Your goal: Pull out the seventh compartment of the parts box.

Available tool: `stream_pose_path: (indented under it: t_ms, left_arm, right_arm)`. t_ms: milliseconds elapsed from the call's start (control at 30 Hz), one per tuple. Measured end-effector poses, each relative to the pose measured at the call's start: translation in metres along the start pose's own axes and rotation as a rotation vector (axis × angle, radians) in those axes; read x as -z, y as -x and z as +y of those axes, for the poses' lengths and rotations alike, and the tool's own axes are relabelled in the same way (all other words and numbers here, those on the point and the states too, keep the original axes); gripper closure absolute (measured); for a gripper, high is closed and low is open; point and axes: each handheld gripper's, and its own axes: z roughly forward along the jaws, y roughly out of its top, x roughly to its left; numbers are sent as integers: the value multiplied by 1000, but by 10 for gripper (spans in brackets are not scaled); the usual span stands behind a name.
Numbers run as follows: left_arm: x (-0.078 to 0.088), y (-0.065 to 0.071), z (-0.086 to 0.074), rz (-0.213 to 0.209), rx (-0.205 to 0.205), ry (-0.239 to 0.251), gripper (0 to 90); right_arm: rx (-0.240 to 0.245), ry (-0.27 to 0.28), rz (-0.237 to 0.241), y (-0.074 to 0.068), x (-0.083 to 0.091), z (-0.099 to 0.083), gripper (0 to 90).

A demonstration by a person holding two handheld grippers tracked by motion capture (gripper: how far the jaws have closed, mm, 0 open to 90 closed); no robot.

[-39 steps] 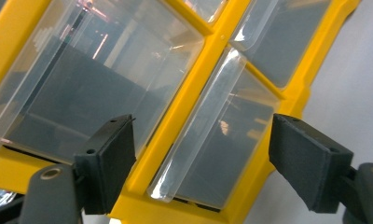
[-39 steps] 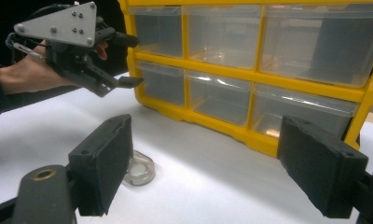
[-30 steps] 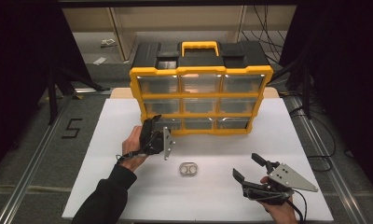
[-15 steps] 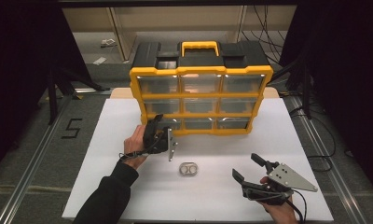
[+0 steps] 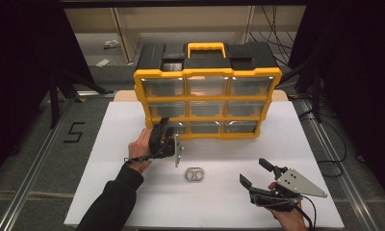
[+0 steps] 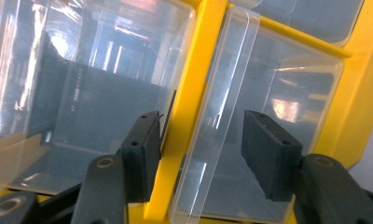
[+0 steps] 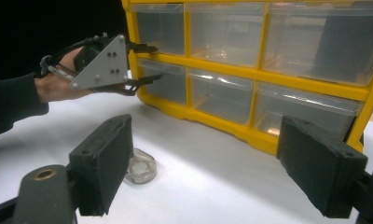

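White tabletop (image 5: 109, 144) carries a yellow drawer cabinet (image 5: 207, 77) at its far side. At left, the left gripper (image 6: 201, 156) sits against the cabinet's bottom-left clear drawer (image 6: 268, 116); its fingers have just been closing, with the drawer's front lip between them, and the pads do not yet visibly press on it. A small clear ring-shaped piece (image 5: 195, 174) lies between both grippers. At right, the right gripper (image 5: 258, 174) hovers low, fingers wide apart and empty.
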Motion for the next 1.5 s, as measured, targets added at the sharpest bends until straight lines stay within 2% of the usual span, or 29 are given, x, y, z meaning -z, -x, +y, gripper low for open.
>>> stream_pose_path:
  t_ms: [33, 133, 167, 267, 367, 533, 600, 733, 767, 867, 933, 967, 1000, 1067, 1100, 1267, 1367, 1467, 1500]
  left_arm:
    - [-1, 2, 1, 19, -11, 2, 501]
    - [-1, 3, 1, 28, -20, 6, 517]
    - [-1, 4, 1, 43, -44, -4, 534]
    - [-3, 8, 0, 76, -54, 13, 548]
    - [-3, 11, 0, 104, -96, 3, 568]
    - [-4, 13, -1, 130, -97, 17, 589]
    - [-3, 14, -1, 134, -109, 7, 603]
    - [-2, 16, 0, 151, -127, 27, 619]
    - [0, 16, 1, 147, -143, 15, 622]
    - [1, 16, 1, 142, -142, 14, 637]
    - [0, 16, 1, 143, -142, 29, 643]
    - [2, 15, 1, 116, -159, 22, 688]
    - [2, 16, -1, 108, -141, 40, 709]
    - [2, 16, -1, 107, -147, 41, 734]
    - [3, 15, 0, 96, -163, 38, 752]
    - [5, 15, -1, 84, -180, 38, 766]
    - [9, 14, 0, 85, -220, 39, 773]
    - [10, 15, 0, 81, -202, 48, 775]
    - [12, 14, -1, 82, -226, 53, 777]
  right_arm:
    - [2, 2, 1, 0, 0, 0, 195]
    - [2, -1, 0, 0, 0, 0, 195]
    - [2, 3, 2, 0, 0, 0, 195]
    - [2, 4, 3, 0, 1, 0, 195]
    - [2, 4, 3, 0, 0, 0, 195]
    - [3, 4, 2, 0, 1, 0, 195]
    - [3, 8, 4, 0, 1, 0, 195]
    - [0, 6, 2, 1, 1, 0, 196]
    - [0, 6, 2, 1, 1, 0, 196]
    - [2, 6, 3, 0, 1, 0, 196]
    - [0, 6, 2, 0, 1, 0, 196]
    - [-1, 5, 2, 1, 1, 0, 197]
    - [-1, 6, 2, 1, 1, 0, 197]
    - [-3, 7, 3, 1, 1, 1, 197]
    - [-4, 8, 4, 1, 0, 1, 197]
    - [-2, 6, 5, 0, 1, 1, 197]
    - [-2, 6, 4, 0, 1, 0, 197]
    - [-2, 6, 4, 0, 1, 1, 197]
    - [0, 7, 5, 0, 1, 0, 197]
